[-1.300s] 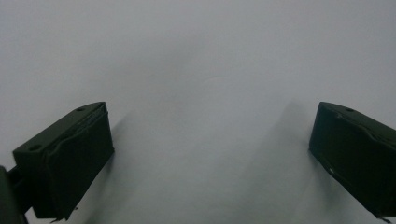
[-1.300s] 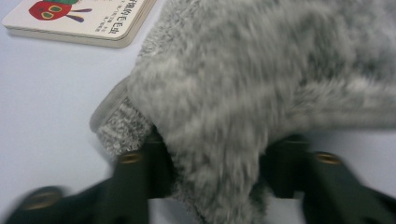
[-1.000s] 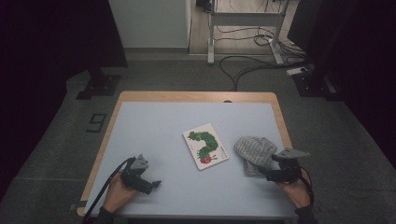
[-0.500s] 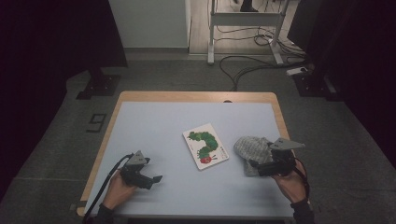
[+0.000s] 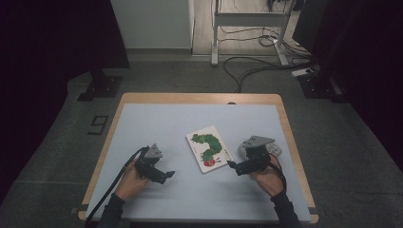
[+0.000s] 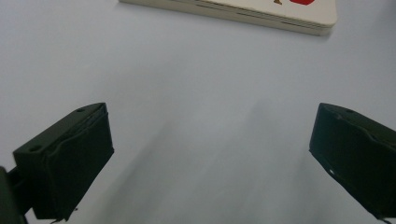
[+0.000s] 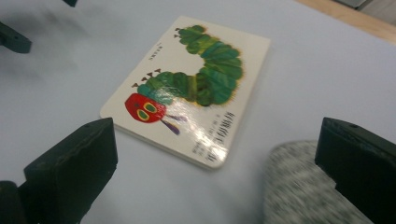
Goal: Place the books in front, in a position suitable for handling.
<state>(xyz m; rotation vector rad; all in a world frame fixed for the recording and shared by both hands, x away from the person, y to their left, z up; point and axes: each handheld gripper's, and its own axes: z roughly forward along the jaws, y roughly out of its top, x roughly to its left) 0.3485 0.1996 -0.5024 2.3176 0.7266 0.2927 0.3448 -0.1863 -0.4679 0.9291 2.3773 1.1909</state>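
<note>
**Book between two spread grippers**

The caterpillar book [image 5: 209,151] lies flat just ahead of the right gripper [image 5: 236,167], jaws wide. Grey cloth [image 7: 299,191], blurred, partly hidden behind it. Left gripper [image 5: 166,175], jaws apart, sees the book's edge cut off.

- Board book [image 5: 209,152]: closed, lying flat, cover up with a green caterpillar and red head, right of the table's centre, turned askew
- Grey knitted cloth [image 5: 272,149]: crumpled heap near the right edge, just beside the book
</note>
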